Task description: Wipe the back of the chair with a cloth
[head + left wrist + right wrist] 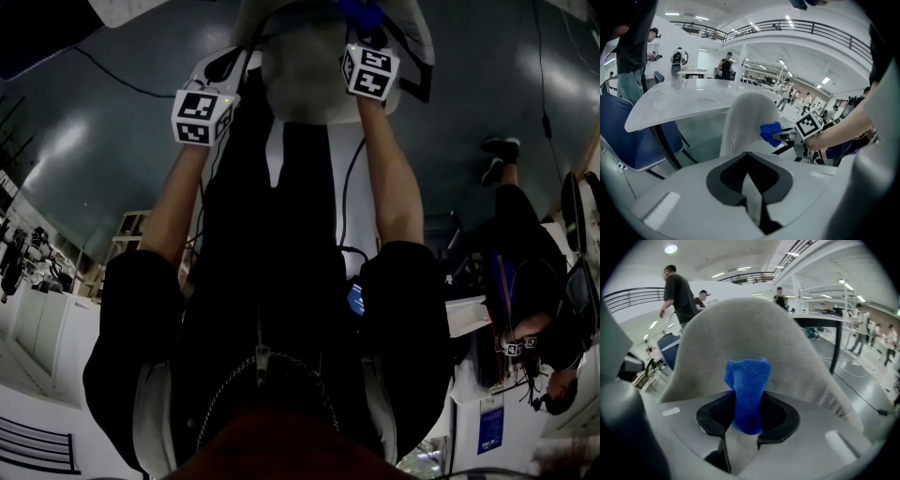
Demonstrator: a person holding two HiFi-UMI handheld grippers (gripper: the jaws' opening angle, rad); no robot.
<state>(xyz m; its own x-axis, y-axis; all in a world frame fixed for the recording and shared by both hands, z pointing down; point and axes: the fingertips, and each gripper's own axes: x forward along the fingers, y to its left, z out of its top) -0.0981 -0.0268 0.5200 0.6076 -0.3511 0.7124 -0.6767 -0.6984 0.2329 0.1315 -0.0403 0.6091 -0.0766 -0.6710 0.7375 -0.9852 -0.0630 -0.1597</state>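
blue cloth (749,380): bunched, clenched in our right gripper (746,418), laid against the grey fabric chair back (740,329) near its top edge. left gripper (749,161): jaws closed together, nothing between them, near the chair back. white table (679,103): beyond the chair.

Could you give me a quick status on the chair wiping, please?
Right gripper shut on blue microfibre cloth. Left gripper shut, empty. Cloth at grey fabric chair back, contact unclear. Nothing in the way.
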